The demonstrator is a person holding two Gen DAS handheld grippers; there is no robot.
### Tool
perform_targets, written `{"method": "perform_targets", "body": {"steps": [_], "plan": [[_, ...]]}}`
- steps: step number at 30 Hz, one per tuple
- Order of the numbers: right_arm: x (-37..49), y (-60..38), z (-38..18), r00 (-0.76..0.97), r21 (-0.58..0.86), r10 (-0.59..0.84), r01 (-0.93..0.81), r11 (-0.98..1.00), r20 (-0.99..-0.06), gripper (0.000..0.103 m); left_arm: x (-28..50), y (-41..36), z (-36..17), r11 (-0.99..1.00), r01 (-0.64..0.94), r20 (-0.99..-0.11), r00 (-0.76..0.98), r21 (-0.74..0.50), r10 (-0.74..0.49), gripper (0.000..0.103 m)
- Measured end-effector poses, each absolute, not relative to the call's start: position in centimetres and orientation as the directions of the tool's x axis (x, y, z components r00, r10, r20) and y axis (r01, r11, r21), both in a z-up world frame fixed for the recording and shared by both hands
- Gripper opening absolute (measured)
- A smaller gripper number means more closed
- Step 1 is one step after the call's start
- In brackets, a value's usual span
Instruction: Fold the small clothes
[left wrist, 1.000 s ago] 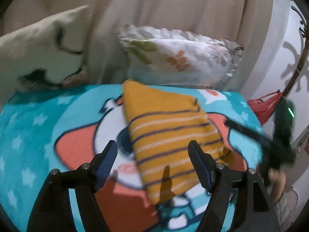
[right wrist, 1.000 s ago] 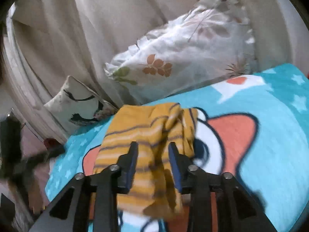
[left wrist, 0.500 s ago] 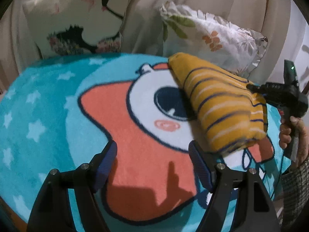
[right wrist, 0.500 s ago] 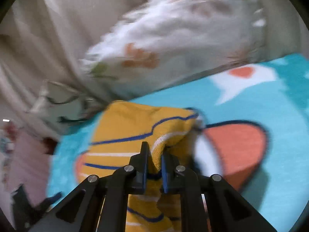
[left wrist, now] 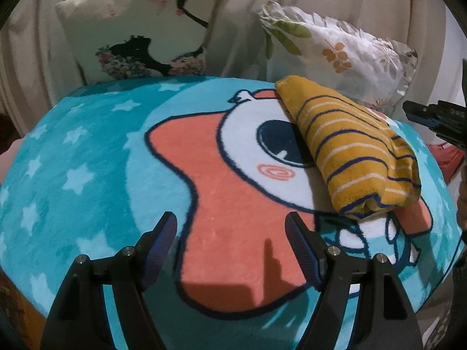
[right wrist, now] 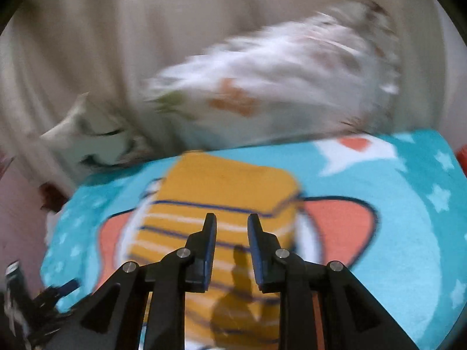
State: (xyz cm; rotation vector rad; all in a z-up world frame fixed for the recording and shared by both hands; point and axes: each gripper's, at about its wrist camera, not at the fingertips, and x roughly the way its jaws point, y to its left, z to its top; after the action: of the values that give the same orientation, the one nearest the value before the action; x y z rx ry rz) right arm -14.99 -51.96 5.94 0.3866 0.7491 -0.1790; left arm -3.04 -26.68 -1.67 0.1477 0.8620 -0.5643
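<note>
The mustard striped garment [left wrist: 354, 148] lies folded into a thick, compact bundle on the teal cartoon blanket [left wrist: 87, 151], toward the far right part of it as the left wrist view shows, just in front of the floral pillow [left wrist: 338, 46]; its layered edges stack at the near end, which suggests the folding is done and the piece has been set down there to keep the middle of the blanket free for further work. The left tongs [left wrist: 230, 245] are spread wide and hold nothing, hovering over the orange patch of the print well apart from the garment, probably parked out of the way. The right tongs [right wrist: 232, 246] sit above the folded bundle [right wrist: 221, 218] with a narrow gap between the fingers and no cloth pinched in it, so they look released, though blur in that view makes contact with the fabric hard to judge. A second cushion with a dark bird print [left wrist: 137, 38] leans against the beige curtain [left wrist: 233, 5] behind. In my judgement this item is finished and either a final pat or a new garment comes next
</note>
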Motion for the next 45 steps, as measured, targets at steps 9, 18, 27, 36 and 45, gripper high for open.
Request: {"method": "perform_targets", "body": {"steps": [9,18,27,36,45], "plan": [[-10.8,-42.5,-0.5,0.592,0.312,0.213,0.068,0.948,-0.777,0.017,-4.0,-24.3,-1.3,0.866,0.495,-0.744,0.55,-0.074,-0.378,0.076],[-11.0,-45.3,2.6,0.65,0.506,0.361,0.043,0.861,-0.669,0.017,-4.0,-23.5,-1.3,0.864,0.496,-0.727,0.565,-0.08,-0.391,0.077],[-0.7,-51.2,-2.8,0.485,0.622,0.494,0.141,0.77,-0.722,0.015,-3.1,-22.3,-1.4,0.872,0.48,-0.712,0.577,-0.1,-0.4,0.078],[5.8,-55.6,-3.1,0.518,0.48,0.268,0.333,0.812,-0.813,0.017,-3.0,-22.8,-1.8,0.866,0.496,-0.703,0.593,-0.066,-0.393,0.08],[-1.9,-55.3,1.3,0.653,0.537,0.256,0.272,0.799,-0.713,0.036,-3.5,-22.3,-1.0,0.871,0.487,-0.681,0.615,-0.069,-0.397,0.08]]}}
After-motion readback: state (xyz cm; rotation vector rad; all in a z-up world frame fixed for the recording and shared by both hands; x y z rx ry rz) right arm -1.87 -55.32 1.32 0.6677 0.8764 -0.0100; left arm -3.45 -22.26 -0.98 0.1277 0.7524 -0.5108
